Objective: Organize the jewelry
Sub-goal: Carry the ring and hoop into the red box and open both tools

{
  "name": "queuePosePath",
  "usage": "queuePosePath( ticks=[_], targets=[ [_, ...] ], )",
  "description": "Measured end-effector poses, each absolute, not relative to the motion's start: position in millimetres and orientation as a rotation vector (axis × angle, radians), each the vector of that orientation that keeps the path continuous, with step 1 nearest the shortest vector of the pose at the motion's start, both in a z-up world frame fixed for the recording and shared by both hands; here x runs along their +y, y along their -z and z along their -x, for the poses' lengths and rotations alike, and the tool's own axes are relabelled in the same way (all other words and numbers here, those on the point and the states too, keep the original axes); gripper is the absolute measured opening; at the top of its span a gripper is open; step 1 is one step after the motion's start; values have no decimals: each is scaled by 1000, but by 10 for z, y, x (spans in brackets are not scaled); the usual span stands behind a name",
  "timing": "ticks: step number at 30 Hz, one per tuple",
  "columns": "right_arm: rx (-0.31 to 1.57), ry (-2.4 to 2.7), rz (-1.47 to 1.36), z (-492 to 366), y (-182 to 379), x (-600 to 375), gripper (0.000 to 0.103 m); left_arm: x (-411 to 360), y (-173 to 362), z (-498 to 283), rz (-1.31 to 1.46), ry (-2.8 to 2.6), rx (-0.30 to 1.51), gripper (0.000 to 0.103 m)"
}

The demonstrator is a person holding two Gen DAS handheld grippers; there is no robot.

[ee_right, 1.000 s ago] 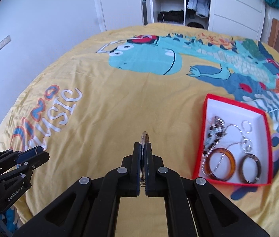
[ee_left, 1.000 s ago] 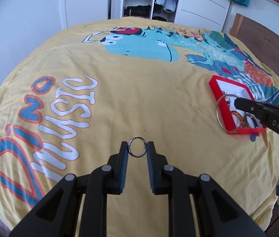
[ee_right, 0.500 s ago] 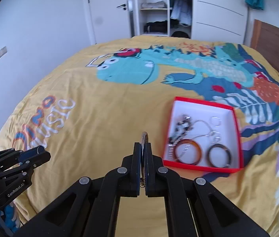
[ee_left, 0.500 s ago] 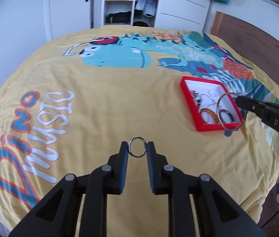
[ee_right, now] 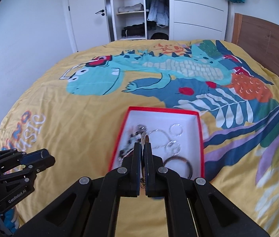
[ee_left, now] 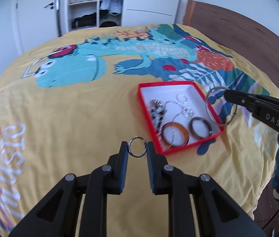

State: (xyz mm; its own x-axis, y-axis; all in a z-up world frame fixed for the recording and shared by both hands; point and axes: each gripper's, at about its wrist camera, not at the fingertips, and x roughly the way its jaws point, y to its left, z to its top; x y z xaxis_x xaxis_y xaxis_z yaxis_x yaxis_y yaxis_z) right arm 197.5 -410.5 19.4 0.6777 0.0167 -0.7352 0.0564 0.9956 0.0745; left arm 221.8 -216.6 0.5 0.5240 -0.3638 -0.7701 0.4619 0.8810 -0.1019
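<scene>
A red box [ee_left: 143,106] with a white inside lies on the yellow bedspread and holds bangles, chains and rings; it also shows in the right wrist view [ee_right: 119,136]. My left gripper [ee_left: 137,148] is shut on a small silver ring [ee_left: 131,151], held above the bedspread just left of the box's near corner. My right gripper [ee_right: 143,148] is shut on a thin silver bangle [ee_left: 210,109], seen edge-on [ee_right: 145,138] over the near half of the box. In the left wrist view the right gripper [ee_left: 227,96] holds the bangle over the box's right rim.
The bedspread [ee_right: 80,108] carries a dinosaur print. A wooden headboard [ee_right: 267,37] stands at the right. An open wardrobe [ee_right: 137,9] and a white door [ee_right: 88,15] are beyond the bed's far edge.
Both grippers have moved towards the red box with their rings held. The right gripper now hangs over the box; the left gripper is near its corner.
</scene>
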Motion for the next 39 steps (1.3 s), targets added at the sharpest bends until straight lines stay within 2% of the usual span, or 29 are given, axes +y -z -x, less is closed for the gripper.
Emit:
queuePosePath(
  ticks=[11, 19, 28, 39],
  targets=[
    [839, -13, -179, -2871, 241, -4573, 3, -3187, 286, -3151, -203, 559, 891, 17],
    [844, -3, -308, -3247, 668, -4929, 3, -3627, 627, -3651, -214, 556, 932, 17],
    [877, 63, -338, -3263, 1029, -5309, 4, -3872, 966, -3822, -218, 567, 985, 17],
    [949, 86, -265, -3325, 1250, -5302, 4, -3831, 1192, -3960, -166, 535, 1048, 18]
  ],
)
